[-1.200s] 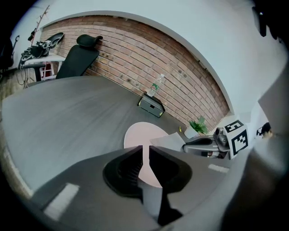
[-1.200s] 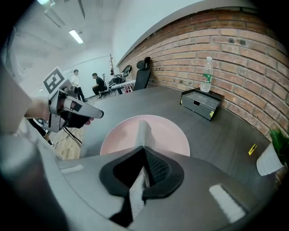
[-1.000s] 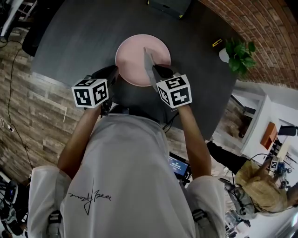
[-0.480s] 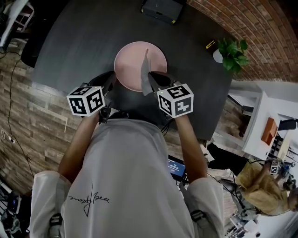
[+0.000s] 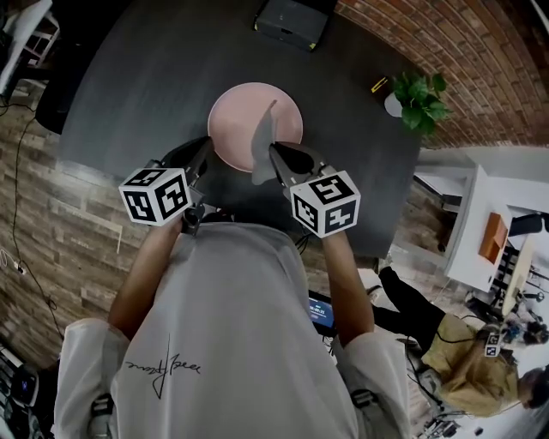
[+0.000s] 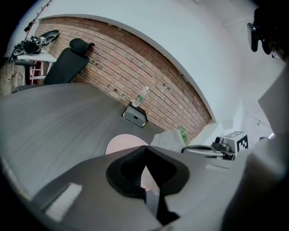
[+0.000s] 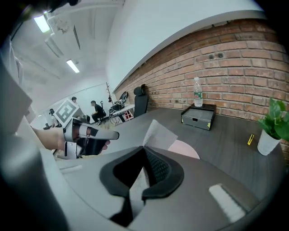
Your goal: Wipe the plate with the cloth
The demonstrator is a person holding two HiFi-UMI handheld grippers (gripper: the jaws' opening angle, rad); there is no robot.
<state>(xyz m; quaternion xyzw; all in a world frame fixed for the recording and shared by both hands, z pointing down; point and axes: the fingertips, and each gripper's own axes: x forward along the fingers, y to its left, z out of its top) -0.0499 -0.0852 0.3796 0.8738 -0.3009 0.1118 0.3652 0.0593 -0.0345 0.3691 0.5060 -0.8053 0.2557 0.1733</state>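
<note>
A pink plate [image 5: 236, 129] lies flat on the dark round table [image 5: 129, 77]. My right gripper [image 5: 276, 153] hovers over the plate's near right rim, shut on a grey cloth [image 5: 262, 146] whose free end sticks up past the jaws. The right gripper view shows the cloth [image 7: 158, 133] pinched between the pads, with the plate [image 7: 187, 149] beyond. My left gripper [image 5: 206, 147] hangs by the plate's near left edge. Its jaws have just been closing and the tips [image 6: 144, 147] now meet with nothing between them. The plate [image 6: 119, 144] shows behind them.
At the table's far side stands a black box [image 5: 290, 21] with a bottle on it. A potted plant [image 5: 416, 94] and a small yellow item [image 5: 378, 84] are at the far right. The table's near edge is close under both grippers. A person sits at lower right [image 5: 463, 360].
Both grippers have risen. The cloth, which lay as a strip across the plate, is lifted off it by the right gripper. The left jaws have closed.
</note>
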